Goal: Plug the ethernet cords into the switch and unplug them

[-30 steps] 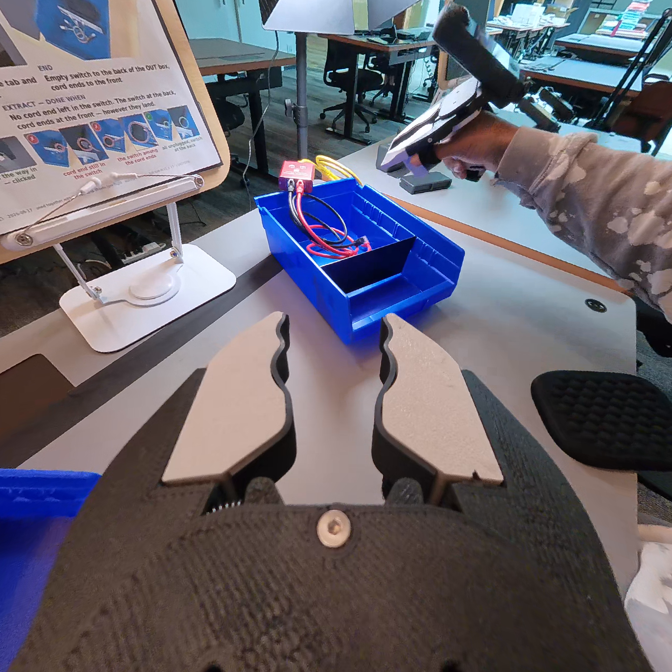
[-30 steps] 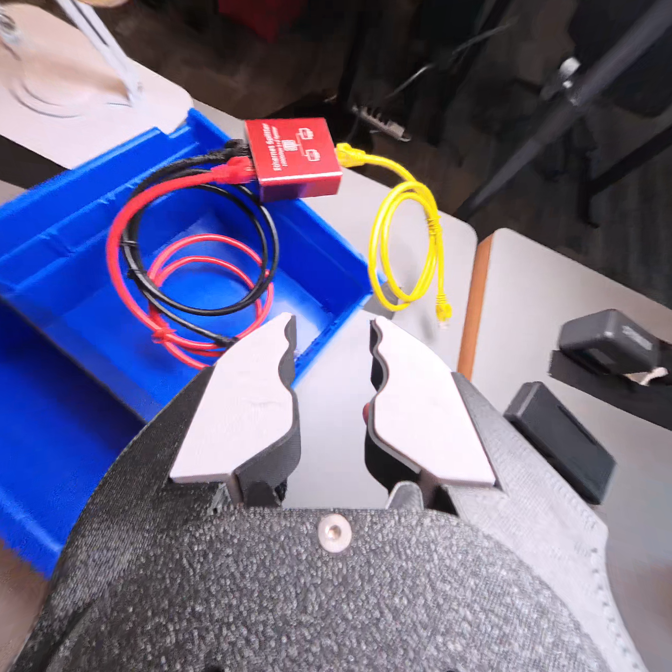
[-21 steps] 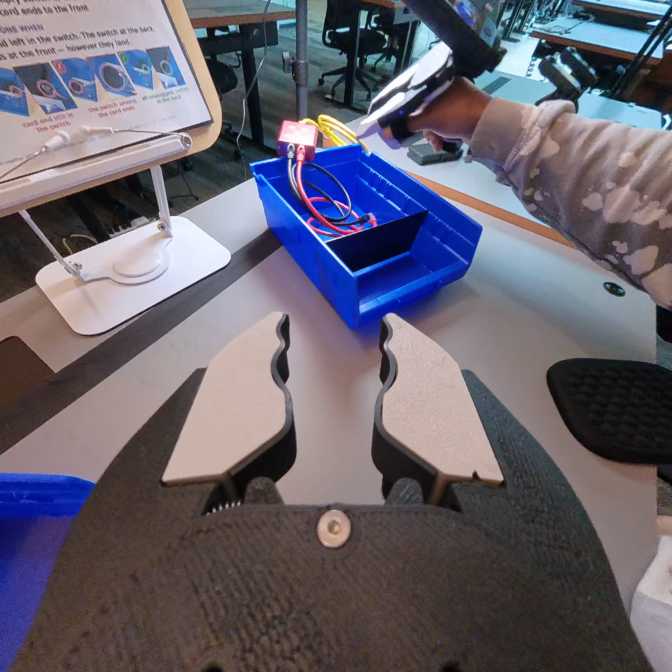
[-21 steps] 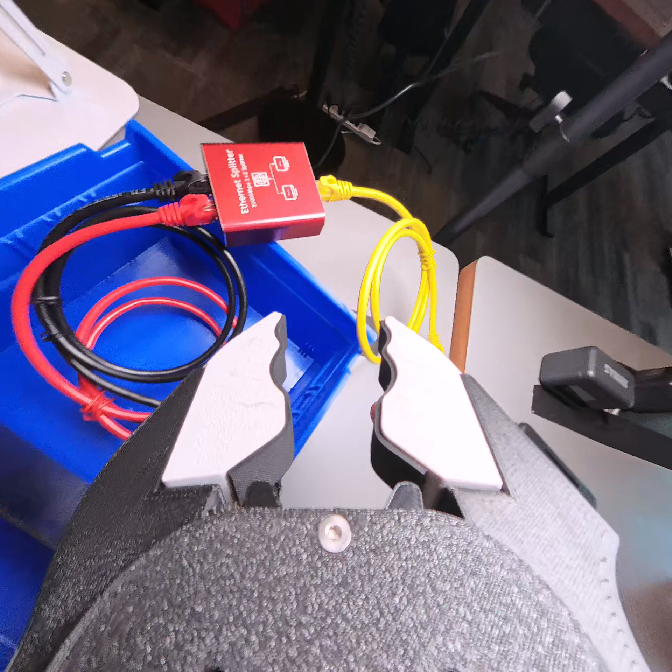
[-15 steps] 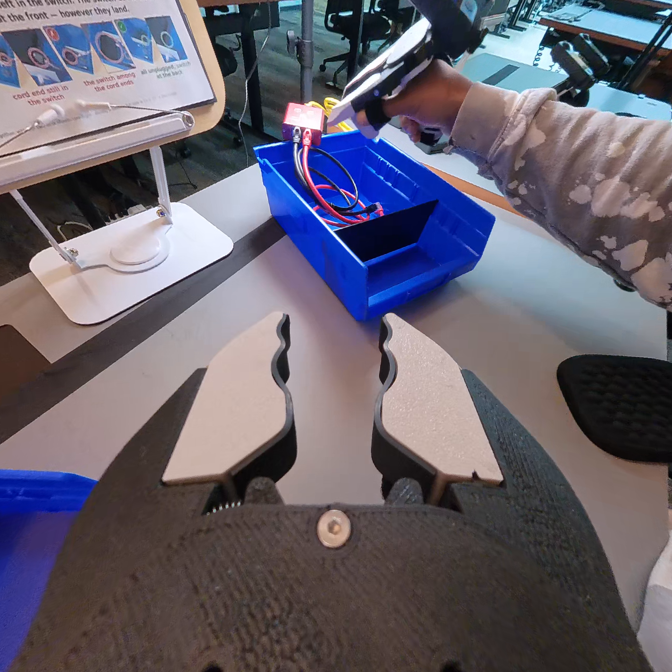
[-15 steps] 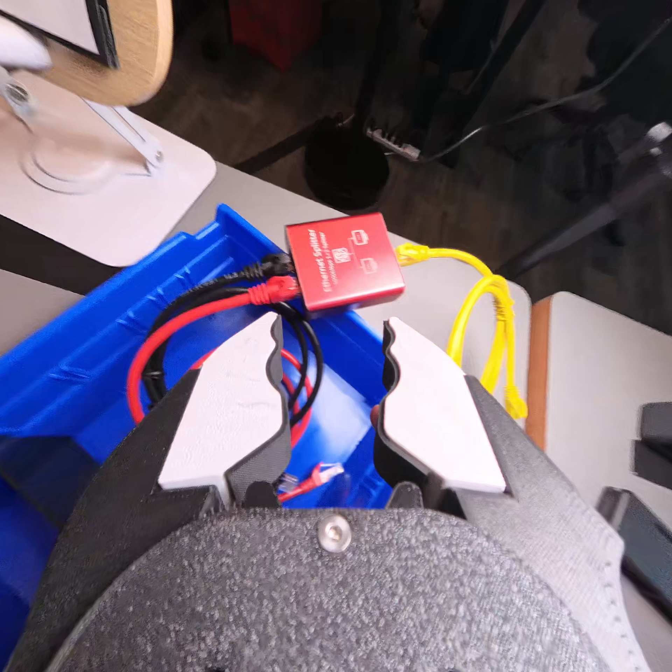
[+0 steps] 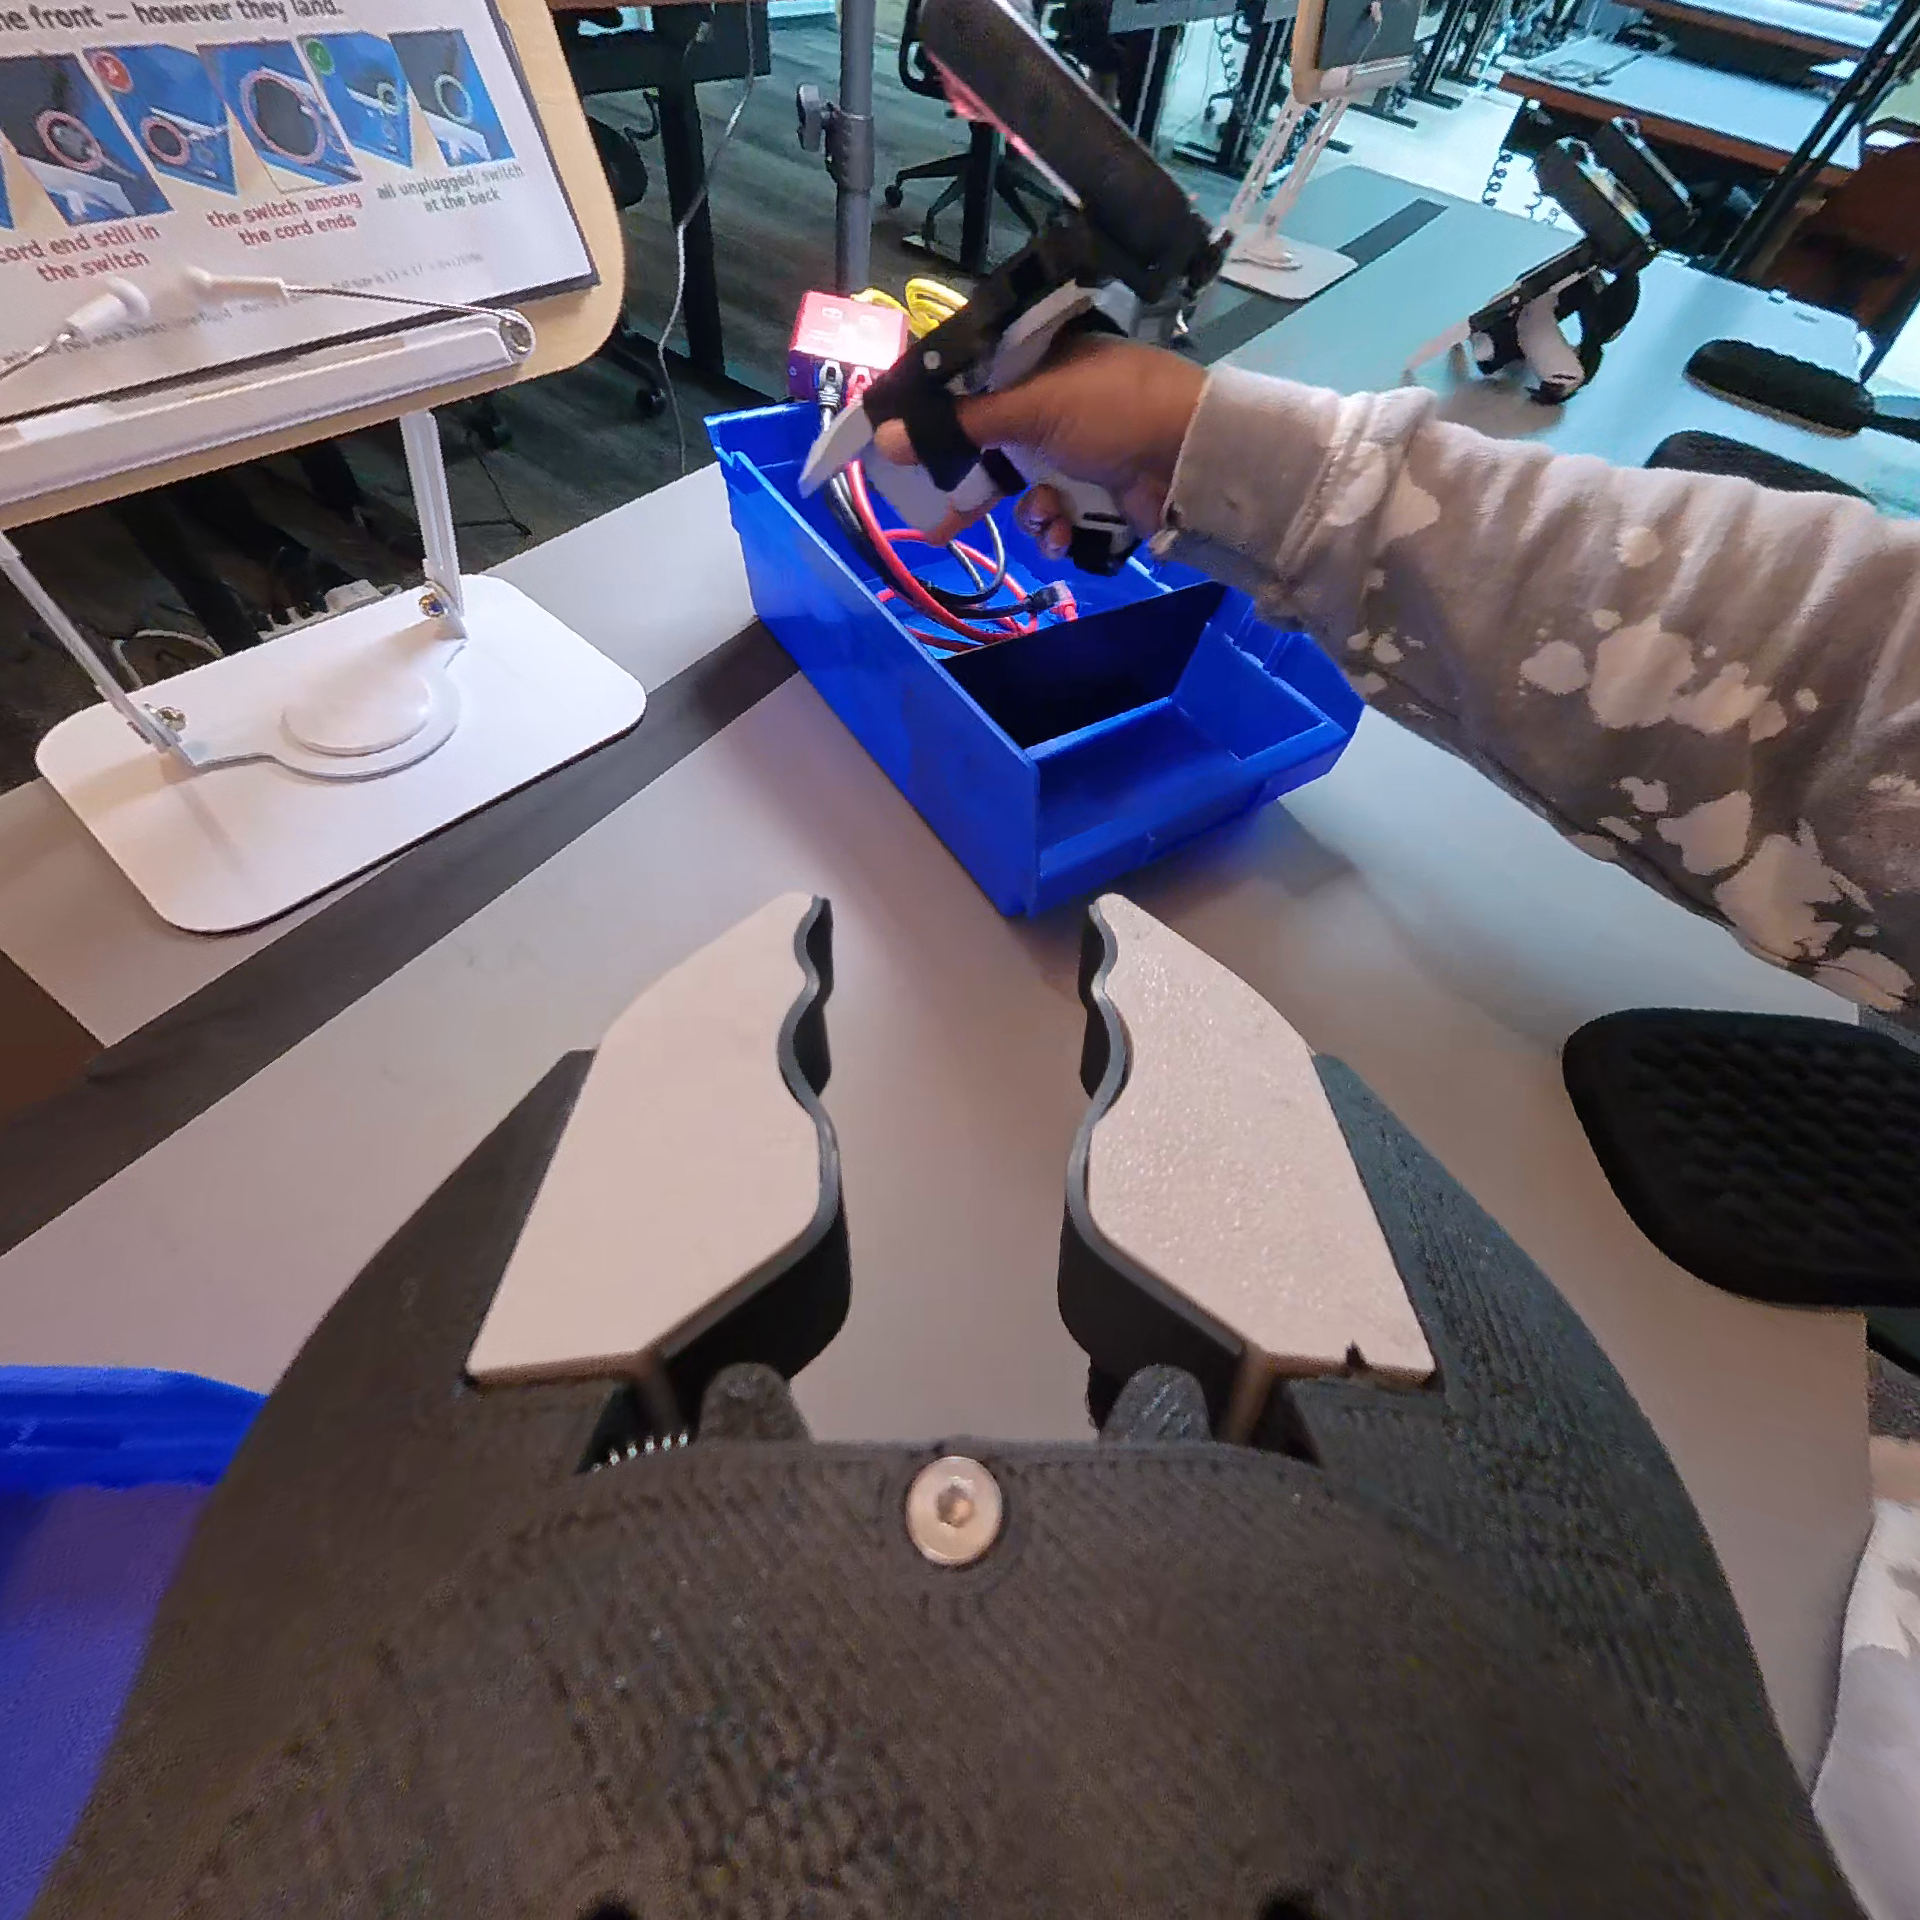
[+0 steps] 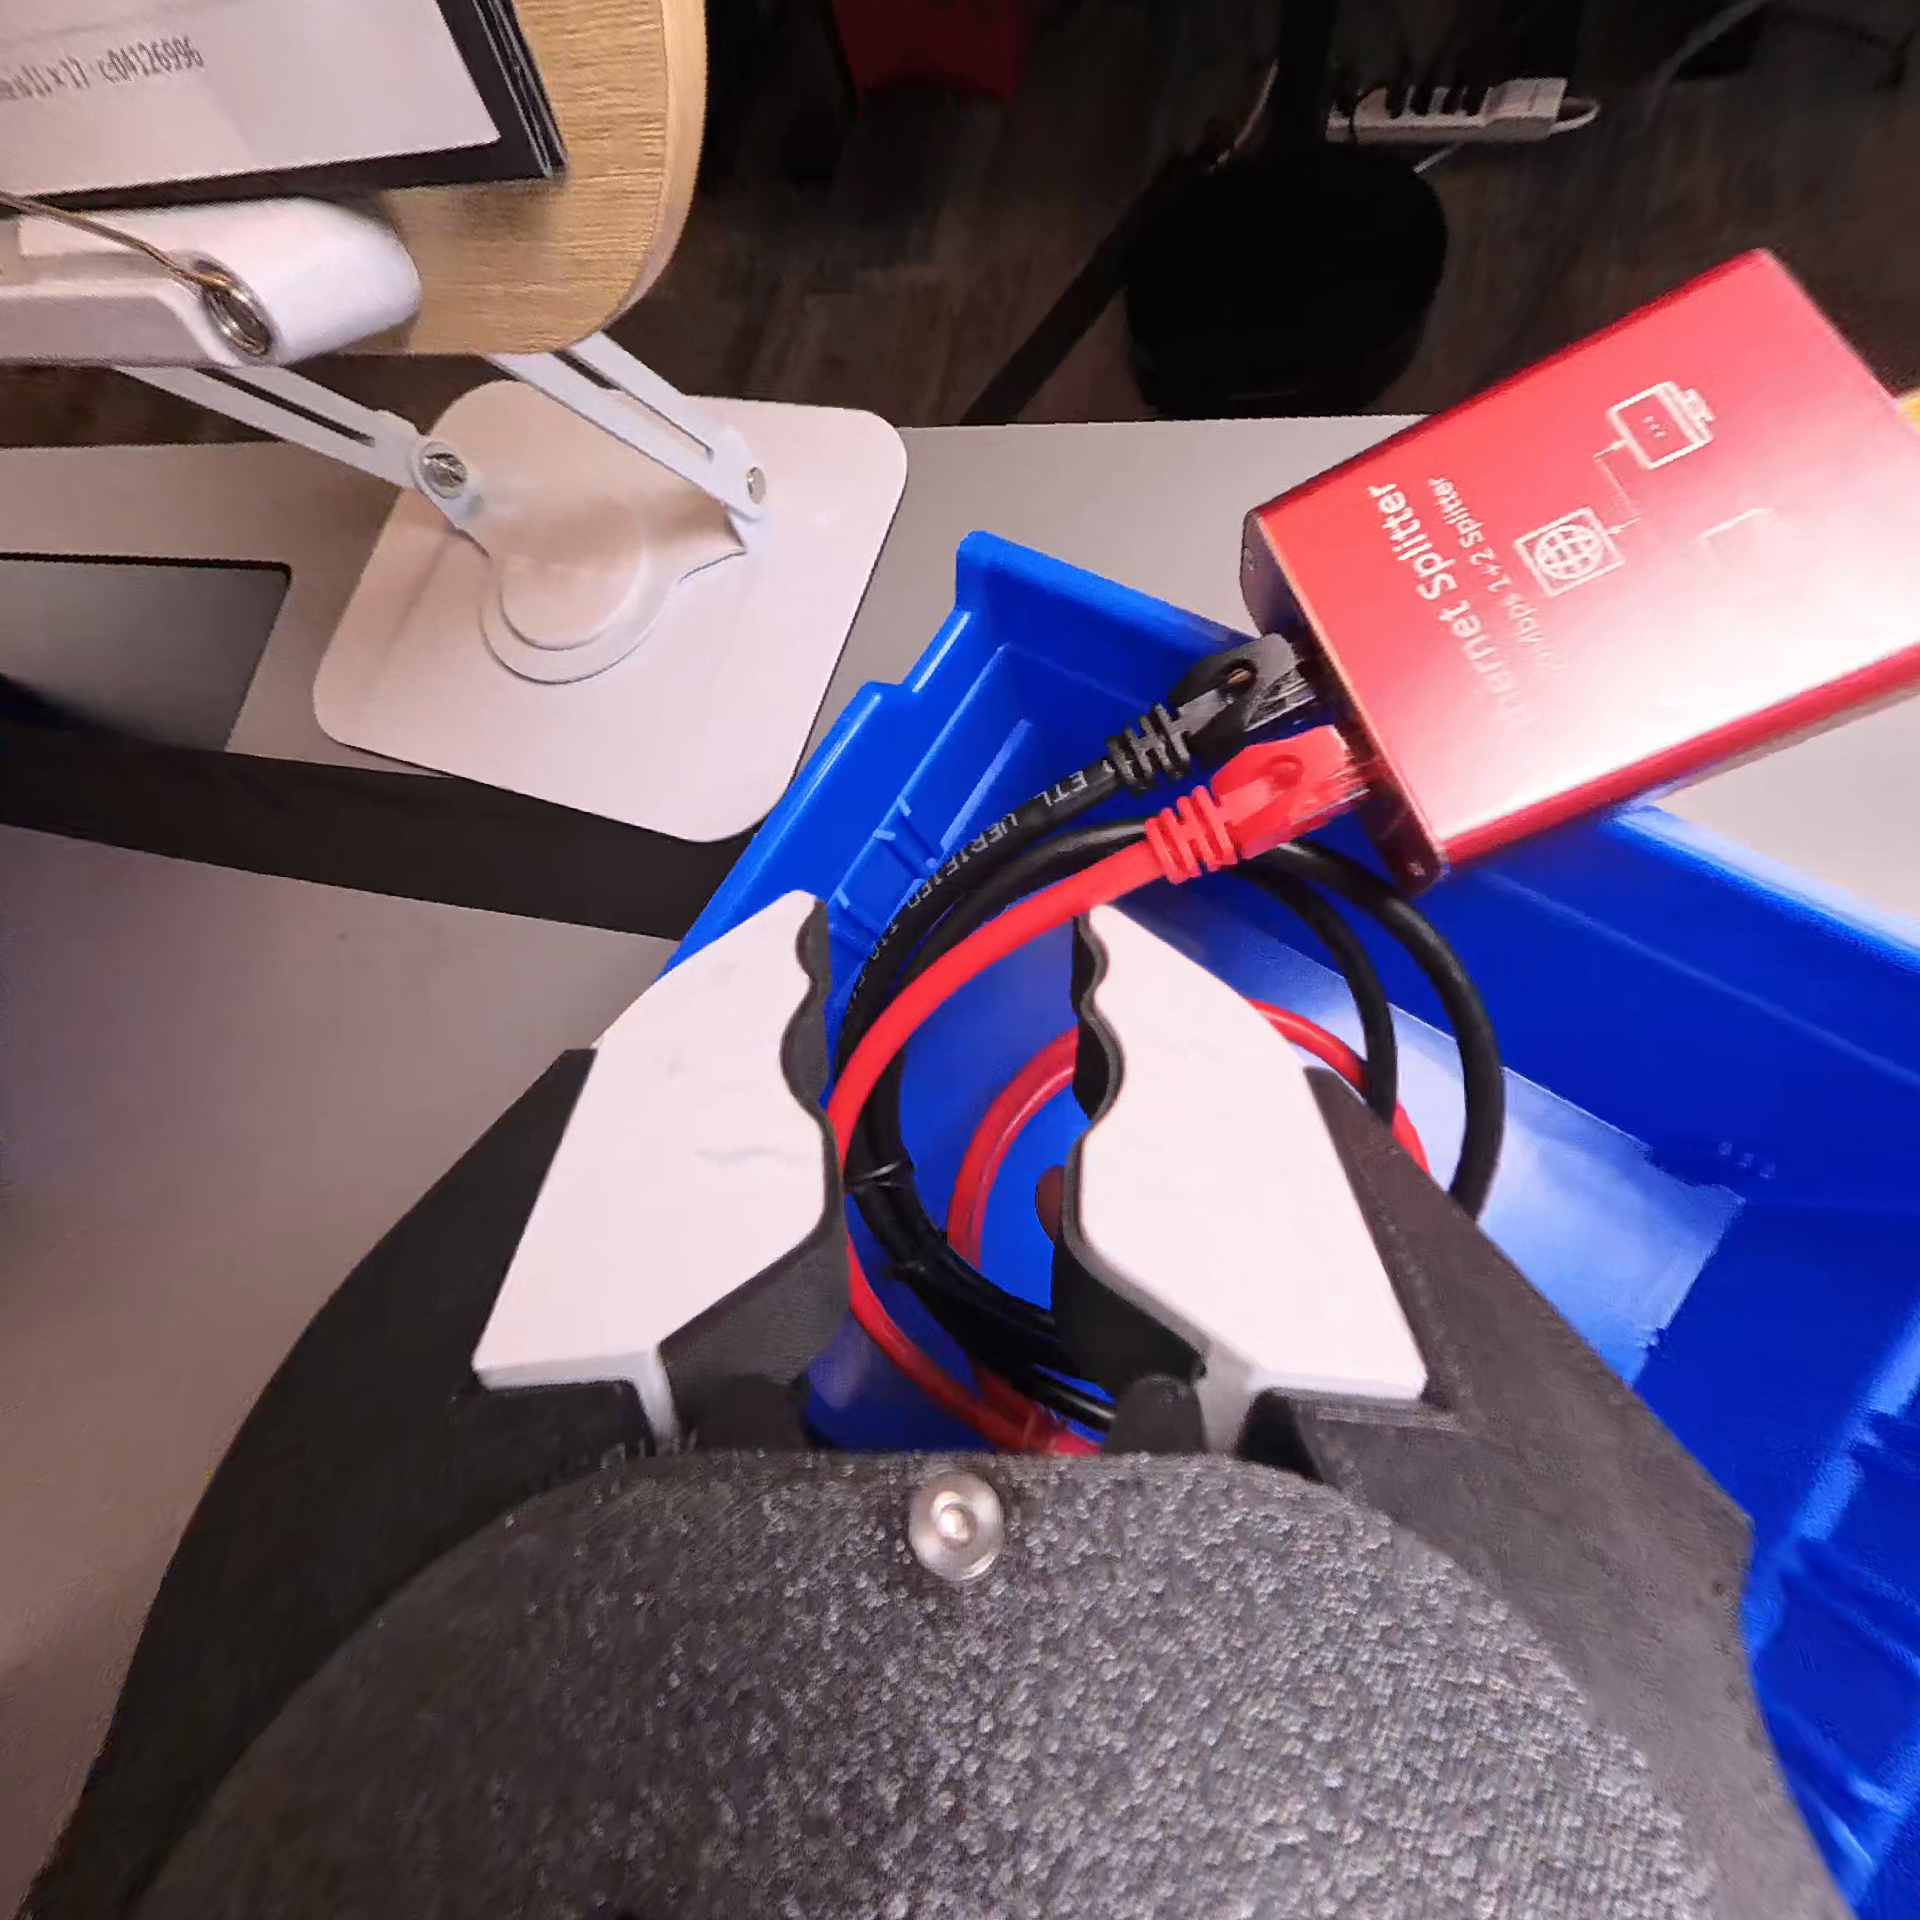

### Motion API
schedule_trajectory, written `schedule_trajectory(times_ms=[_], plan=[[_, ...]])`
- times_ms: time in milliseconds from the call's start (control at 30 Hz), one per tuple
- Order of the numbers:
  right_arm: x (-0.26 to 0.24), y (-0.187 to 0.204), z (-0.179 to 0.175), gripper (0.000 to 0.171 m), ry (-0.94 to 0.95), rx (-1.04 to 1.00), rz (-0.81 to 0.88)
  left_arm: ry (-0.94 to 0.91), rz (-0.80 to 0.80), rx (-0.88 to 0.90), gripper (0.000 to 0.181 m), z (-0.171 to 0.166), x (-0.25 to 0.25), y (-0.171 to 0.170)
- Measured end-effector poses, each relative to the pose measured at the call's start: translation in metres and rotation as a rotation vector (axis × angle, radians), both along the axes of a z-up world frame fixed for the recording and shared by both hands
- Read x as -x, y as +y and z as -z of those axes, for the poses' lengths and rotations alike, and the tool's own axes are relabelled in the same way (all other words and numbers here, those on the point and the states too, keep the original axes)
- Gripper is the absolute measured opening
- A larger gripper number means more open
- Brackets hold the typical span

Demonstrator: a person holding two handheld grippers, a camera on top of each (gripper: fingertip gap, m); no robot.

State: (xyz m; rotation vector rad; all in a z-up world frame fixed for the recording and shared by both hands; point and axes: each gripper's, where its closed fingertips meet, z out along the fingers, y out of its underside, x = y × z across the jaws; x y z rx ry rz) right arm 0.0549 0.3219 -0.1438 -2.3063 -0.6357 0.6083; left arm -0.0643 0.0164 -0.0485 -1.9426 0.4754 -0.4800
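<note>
Far left on the bench [image 7: 935, 1091], a white stand [image 7: 343, 748] carries a wooden board with an instruction sheet [image 7: 260, 156] clipped on, its base sitting near the bench's back edge. A second blue bin [image 7: 73, 1475] just peeks in at the near left corner. In the middle, the left gripper [image 7: 951, 1023] hovers above the bare grey surface, its jaws parted and holding nothing. Beyond it sits the blue bin [image 7: 997, 790], split by a dark divider [image 7: 1081, 665], the front compartment bare. Moving right, the red switch [image 8: 1579, 561] perches on the bin's back rim, close to the bench's back edge. A black cord [image 8: 1164, 748] and a red cord [image 8: 1216, 821] are both plugged into its near side, and their loops coil down into the bin's back compartment. A yellow cord [image 7: 930, 296] shows behind the switch. The right gripper [image 8: 945, 987] is down over that back compartment, jaws apart, with both cord loops running between its fingers [image 8: 675, 1143] but not pinched. A hand [image 7: 1081, 436] in a mottled grey sleeve [image 7: 1558, 623] holds it. At the right edge, a black padded rest [image 7: 1756, 1153].
</note>
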Motion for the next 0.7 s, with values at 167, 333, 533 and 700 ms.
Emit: schedule_trajectory(times_ms=[167, 333, 533, 700], plan=[[-0.009, 0.01, -0.018, 0.015, -0.118, -0.227, 0.015, 0.027, 0.02, -0.034, 0.046, -0.006, -0.004, -0.007], [-0.019, -0.006, -0.065, 0.008, -0.268, -0.519, -0.036, 0.013, 0.029, -0.051, 0.045, -0.012, -0.004, -0.008], [-0.044, -0.013, -0.125, 0.006, -0.337, -0.717, -0.023, 0.02, 0.05, -0.082, 0.045, -0.02, -0.011, -0.012], [-0.056, -0.032, -0.188, 0.0, -0.374, -0.9, -0.044, 0.019, 0.051, -0.115, 0.045, -0.029, -0.01, -0.016]])
